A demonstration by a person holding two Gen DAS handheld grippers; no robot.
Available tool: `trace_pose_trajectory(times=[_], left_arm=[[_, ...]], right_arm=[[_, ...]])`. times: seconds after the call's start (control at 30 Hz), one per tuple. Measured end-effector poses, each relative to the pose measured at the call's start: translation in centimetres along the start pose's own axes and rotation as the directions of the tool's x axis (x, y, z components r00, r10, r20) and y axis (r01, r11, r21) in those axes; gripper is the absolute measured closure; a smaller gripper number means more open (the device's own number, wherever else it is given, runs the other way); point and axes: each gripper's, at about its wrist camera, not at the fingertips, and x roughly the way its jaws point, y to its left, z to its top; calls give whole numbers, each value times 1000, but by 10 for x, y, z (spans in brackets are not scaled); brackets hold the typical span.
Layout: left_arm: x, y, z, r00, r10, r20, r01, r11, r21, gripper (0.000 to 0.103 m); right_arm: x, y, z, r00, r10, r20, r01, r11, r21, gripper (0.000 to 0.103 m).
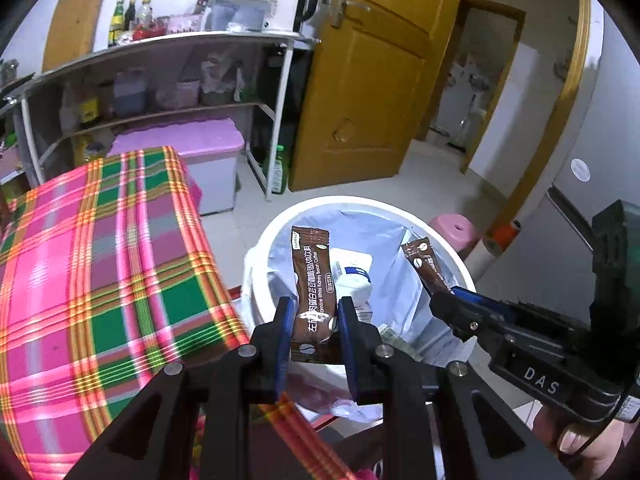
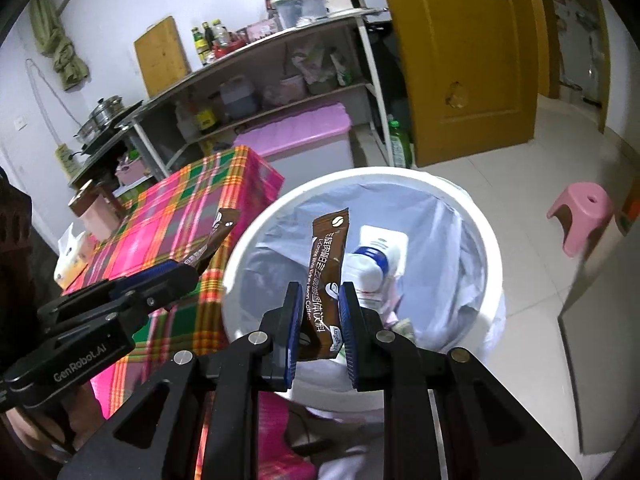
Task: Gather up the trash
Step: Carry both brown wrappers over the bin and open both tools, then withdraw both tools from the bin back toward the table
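Above the white bin (image 1: 452, 252), which is lined with a pale blue bag (image 1: 384, 236) and serves as landmark for every item listed: left gripper (image 1: 312, 312), pinching the lower part of a brown coffee sachet (image 1: 310, 276) whose upper end stands upright over the bin's near rim; right gripper (image 2: 320, 304), pinching a second brown coffee sachet (image 2: 325, 276), likewise upright, held over the bin's opening. Seen from the left wrist view, the right gripper (image 1: 444, 298) enters from the bin's right side with its sachet (image 1: 424, 268) tilted over the rim; seen from the right wrist view, the left gripper (image 2: 188, 268) sits at the bin's left edge, its sachet (image 2: 218, 236) angled above the plaid cloth. Inside the bin: a white bottle with a blue band (image 2: 372, 264) lying on the liner, with scraps of paper beside it. Left of the bin: a counter draped in pink-and-green plaid cloth (image 1: 100, 264), touching or just beside the bin's wall. Behind the bin: a pink-lidded storage box (image 1: 200, 148), a metal shelf unit (image 1: 168, 80) and a yellow door (image 1: 360, 92). Right of the bin: a pink stool (image 2: 582, 216) on the tiled floor.
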Motion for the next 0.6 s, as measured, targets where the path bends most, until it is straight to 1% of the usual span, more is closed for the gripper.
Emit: trace_pose_trajectory(times=[0.17,0.33,0.5,0.6], left_arm=[[19,-6,4,999,-25,-29,25,1000,8,80],[32,-10,10,998,-41,-40,41,999,7,80],[38,-10,13,998,-40,-44,41,999,3,79],[36,-9,12,999,-36,-41,36,999,1,79]], right_arm=[[8,-11,1,1000,-10,-30,11,1000,12,83],[13,-19,2,999,-18,-45,19,999,28,83],[15,-24,1,998,-27,-50,29,999,36,82],[12,-23,1,999,-29,-44,31,999,31,77]])
